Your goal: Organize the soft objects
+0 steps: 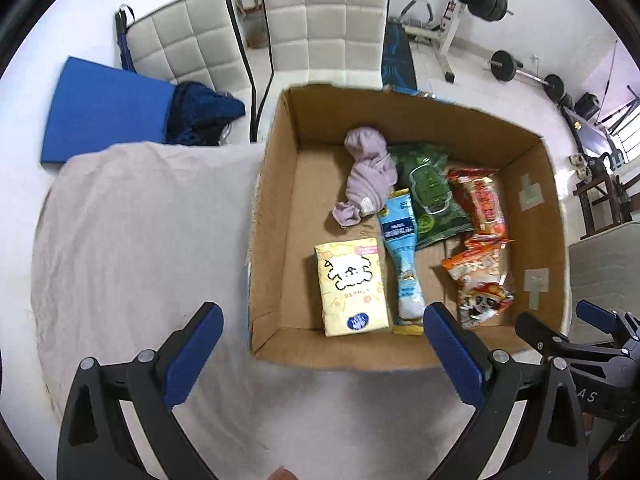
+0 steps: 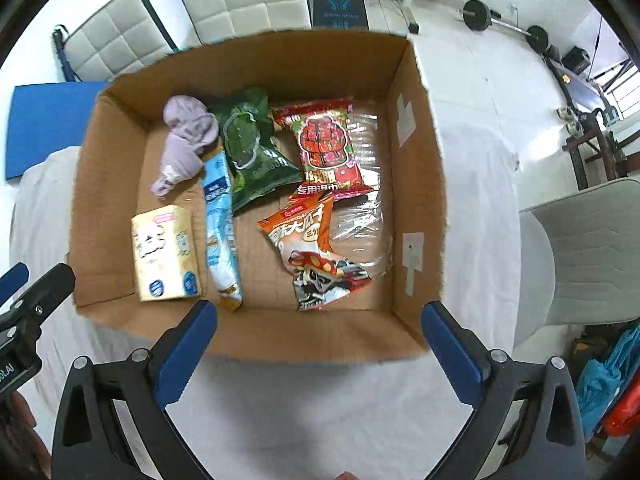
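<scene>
An open cardboard box (image 1: 276, 208) (image 2: 416, 184) stands on a cloth-covered table. Inside lie a lilac sock (image 1: 368, 176) (image 2: 186, 140), a yellow tissue pack (image 1: 350, 286) (image 2: 164, 252), a light blue pouch (image 1: 402, 256) (image 2: 220, 224), a green wipes pack (image 1: 430, 192) (image 2: 250, 144), a red wipes pack (image 1: 482, 200) (image 2: 326, 144) and an orange snack bag (image 1: 480, 280) (image 2: 316, 248). My left gripper (image 1: 320, 320) is open and empty above the box's near left corner. My right gripper (image 2: 320, 316) is open and empty above the box's near wall.
A pale cloth (image 1: 140, 240) covers the table left of the box. Two white padded chairs (image 1: 320, 20) and a blue mat (image 1: 104, 112) stand behind. Gym weights (image 1: 488, 0) are at the far right. A grey chair (image 2: 592, 248) stands to the right.
</scene>
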